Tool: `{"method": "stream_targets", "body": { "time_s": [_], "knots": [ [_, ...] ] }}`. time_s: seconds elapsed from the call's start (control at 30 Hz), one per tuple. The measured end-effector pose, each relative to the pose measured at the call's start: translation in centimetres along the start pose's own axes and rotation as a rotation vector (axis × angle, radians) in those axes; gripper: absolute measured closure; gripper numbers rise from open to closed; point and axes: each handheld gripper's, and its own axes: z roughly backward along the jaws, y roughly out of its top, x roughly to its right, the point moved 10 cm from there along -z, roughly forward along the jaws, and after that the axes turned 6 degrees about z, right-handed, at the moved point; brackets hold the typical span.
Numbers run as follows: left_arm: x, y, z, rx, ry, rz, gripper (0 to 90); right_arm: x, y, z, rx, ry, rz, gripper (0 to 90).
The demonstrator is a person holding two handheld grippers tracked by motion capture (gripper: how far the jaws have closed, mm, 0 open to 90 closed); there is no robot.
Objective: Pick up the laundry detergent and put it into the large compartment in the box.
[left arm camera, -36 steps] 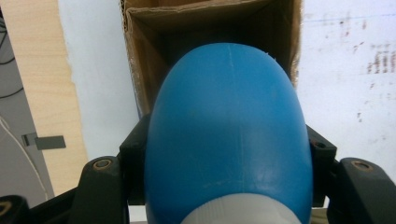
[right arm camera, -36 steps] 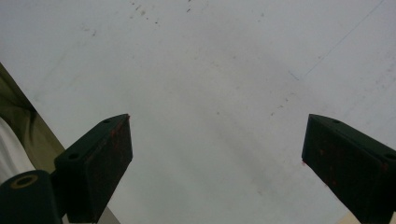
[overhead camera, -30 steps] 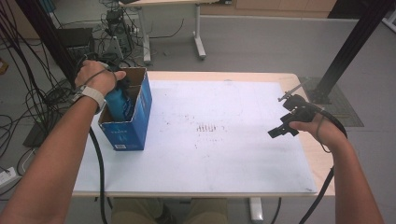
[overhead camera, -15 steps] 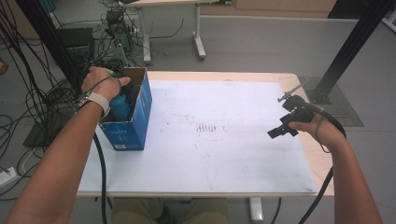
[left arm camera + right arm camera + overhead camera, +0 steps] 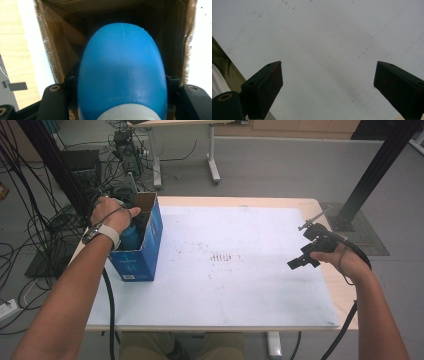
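A blue bottle (image 5: 122,72) with a white cap points bottom-first into an open blue cardboard box (image 5: 146,251) at the table's left side. My left gripper (image 5: 122,86) is shut on the bottle, one jaw pressed to each side, inside the brown box walls (image 5: 56,47). From above, the person's left hand (image 5: 111,212) covers the gripper at the box mouth, and part of the bottle (image 5: 130,237) shows below it. At the table's right side my right gripper (image 5: 300,262) hangs over the white mat (image 5: 225,285), and its jaws (image 5: 328,77) stand wide open with nothing between them.
The white mat (image 5: 324,30) carries faint dark smudges (image 5: 224,256) near its middle. Cables and a dark stand (image 5: 60,180) crowd the floor to the left of the table. A black post (image 5: 372,170) rises behind the right corner.
My left hand has sunk lower into the box with the blue bottle. The right hand has kept still.
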Motion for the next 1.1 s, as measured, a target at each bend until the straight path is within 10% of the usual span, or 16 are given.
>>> {"method": "stream_targets", "body": {
  "time_s": [1.1],
  "knots": [
    [0.0, -0.1, -1.6, -0.007, -0.002, -0.010, 38.1, 0.0, 0.1, -0.4, 0.001, 0.009, 0.000, 8.4]
  ]
}}
